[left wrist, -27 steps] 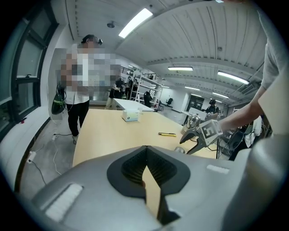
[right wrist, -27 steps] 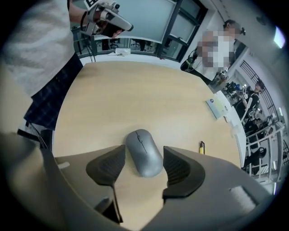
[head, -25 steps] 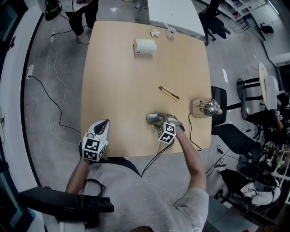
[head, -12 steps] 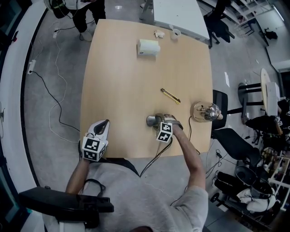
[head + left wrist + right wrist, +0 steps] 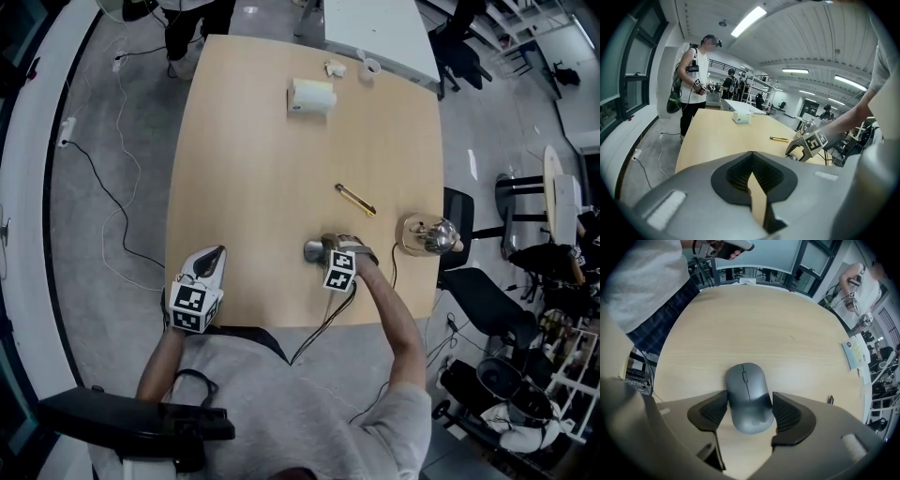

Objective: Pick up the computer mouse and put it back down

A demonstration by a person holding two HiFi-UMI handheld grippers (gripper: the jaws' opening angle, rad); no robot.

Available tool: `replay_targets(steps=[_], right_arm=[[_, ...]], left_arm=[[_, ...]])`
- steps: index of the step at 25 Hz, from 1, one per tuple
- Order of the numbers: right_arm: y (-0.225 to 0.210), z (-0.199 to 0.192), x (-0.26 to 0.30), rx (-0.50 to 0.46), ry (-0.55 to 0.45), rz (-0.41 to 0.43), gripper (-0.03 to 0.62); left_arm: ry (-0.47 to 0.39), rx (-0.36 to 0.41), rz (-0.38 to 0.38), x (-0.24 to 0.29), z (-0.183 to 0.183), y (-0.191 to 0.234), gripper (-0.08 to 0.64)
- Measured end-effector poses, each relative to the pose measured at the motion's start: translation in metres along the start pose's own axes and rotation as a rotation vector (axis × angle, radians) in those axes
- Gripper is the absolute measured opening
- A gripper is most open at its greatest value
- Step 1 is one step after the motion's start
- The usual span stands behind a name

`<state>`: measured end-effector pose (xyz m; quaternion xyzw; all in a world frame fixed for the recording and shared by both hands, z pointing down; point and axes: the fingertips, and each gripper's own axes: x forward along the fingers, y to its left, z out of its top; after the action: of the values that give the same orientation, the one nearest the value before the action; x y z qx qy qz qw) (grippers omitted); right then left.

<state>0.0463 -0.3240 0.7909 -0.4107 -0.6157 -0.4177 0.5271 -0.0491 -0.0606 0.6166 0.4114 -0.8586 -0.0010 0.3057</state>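
A grey computer mouse (image 5: 315, 248) lies on the wooden table (image 5: 253, 169) near its front edge. In the right gripper view the mouse (image 5: 747, 397) rests flat on the table between the two dark pads (image 5: 712, 412), which stand close along its sides. My right gripper (image 5: 328, 251) points straight down over it, and its jaws (image 5: 749, 412) are open. My left gripper (image 5: 216, 255) hovers at the table's front left corner, away from the mouse. Its jaws (image 5: 752, 154) are shut, tips together, with nothing in them.
A white paper roll (image 5: 311, 96) sits at the far side, with a small tape ring (image 5: 372, 67) beyond it. A yellow pen-like tool (image 5: 355, 199) lies right of centre. A round wooden stand with a metal object (image 5: 427, 232) sits at the right edge. Another person (image 5: 696, 89) stands beyond the table.
My right gripper has sunk a little over the mouse and rolled slightly. The mouse stays in place on the table. My left gripper has kept still.
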Motion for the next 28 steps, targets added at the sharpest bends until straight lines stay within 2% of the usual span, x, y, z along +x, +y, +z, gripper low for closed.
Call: replay_targets(steps=[17, 28], right_arm=[[0.003, 0.005, 0.006, -0.062, 0.044, 0.148, 0.299], [0.006, 0.005, 0.004, -0.071, 0.076, 0.122, 0.278]], left_arm=[[-0.002, -0.019, 0.026, 0.007, 0.003, 0.009, 0.018], [-0.003, -0.012, 0.013, 0.007, 0.005, 0.009, 0.018]])
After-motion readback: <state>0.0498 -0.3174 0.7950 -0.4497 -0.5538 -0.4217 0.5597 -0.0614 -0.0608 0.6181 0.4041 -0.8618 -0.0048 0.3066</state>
